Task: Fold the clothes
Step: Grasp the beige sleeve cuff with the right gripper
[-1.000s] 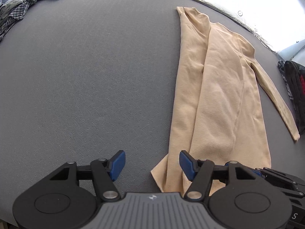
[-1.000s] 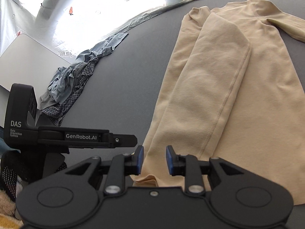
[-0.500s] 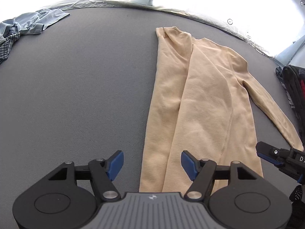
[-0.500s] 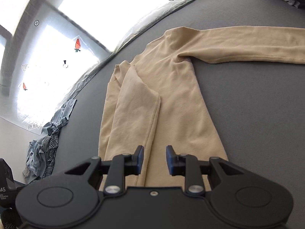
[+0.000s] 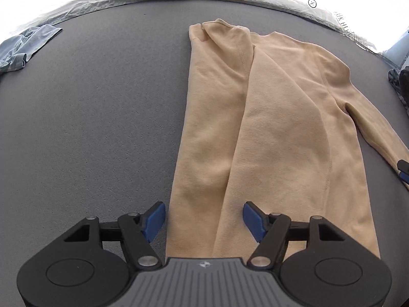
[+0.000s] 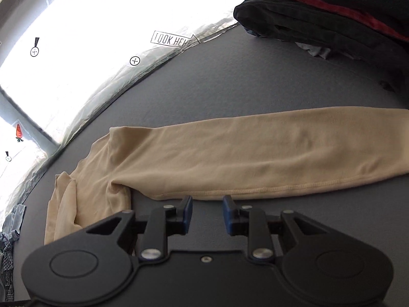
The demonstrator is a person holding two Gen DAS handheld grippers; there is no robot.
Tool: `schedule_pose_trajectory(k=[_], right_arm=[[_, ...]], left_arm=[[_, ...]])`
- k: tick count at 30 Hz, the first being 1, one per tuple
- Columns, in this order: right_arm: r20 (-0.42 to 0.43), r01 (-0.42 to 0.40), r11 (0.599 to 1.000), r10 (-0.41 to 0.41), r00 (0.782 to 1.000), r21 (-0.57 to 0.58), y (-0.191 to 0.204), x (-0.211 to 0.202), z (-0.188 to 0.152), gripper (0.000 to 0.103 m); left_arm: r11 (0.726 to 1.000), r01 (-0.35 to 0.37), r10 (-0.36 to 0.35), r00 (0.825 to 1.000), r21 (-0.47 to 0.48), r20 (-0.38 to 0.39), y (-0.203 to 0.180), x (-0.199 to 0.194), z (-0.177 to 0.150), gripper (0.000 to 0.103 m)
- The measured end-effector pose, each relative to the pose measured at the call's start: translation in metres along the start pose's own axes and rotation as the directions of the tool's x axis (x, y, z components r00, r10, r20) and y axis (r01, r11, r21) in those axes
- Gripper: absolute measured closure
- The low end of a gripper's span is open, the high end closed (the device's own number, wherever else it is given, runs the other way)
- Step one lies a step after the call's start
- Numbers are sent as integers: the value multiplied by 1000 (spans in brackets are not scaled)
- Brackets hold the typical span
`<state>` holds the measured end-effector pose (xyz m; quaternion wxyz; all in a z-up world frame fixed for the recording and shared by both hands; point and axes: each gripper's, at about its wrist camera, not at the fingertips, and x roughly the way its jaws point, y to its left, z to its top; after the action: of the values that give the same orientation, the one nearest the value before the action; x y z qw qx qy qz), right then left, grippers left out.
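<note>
A: What changed?

B: The right gripper (image 6: 207, 208) has swung away from the hem of the long-sleeved beige knit top (image 5: 268, 133) on the grey counter (image 5: 89, 128) and now faces its outstretched sleeve (image 6: 255, 156). One side is already folded in, so I judge this sleeve comes next.

A: And the fingers?

B: Right ones slightly parted, empty, the sleeve's seam just beyond them. The left gripper (image 5: 204, 221) gapes wide, empty, over the hem.
</note>
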<state>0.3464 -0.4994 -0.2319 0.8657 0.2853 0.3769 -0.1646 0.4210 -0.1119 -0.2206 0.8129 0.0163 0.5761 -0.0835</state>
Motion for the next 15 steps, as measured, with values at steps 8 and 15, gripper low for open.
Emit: schedule_pose_trajectory(k=[8,15], right_arm=[[156,239,970,-232,960,-32,-48,-11,28,53],[226,456,889,-451,864,30,-96,-19,39,31]], left_arm=[[1000,-29,29,999,10,-38,-2,16,12,9],[1000,-27,27,998,-1,-59,6,24,21,0]])
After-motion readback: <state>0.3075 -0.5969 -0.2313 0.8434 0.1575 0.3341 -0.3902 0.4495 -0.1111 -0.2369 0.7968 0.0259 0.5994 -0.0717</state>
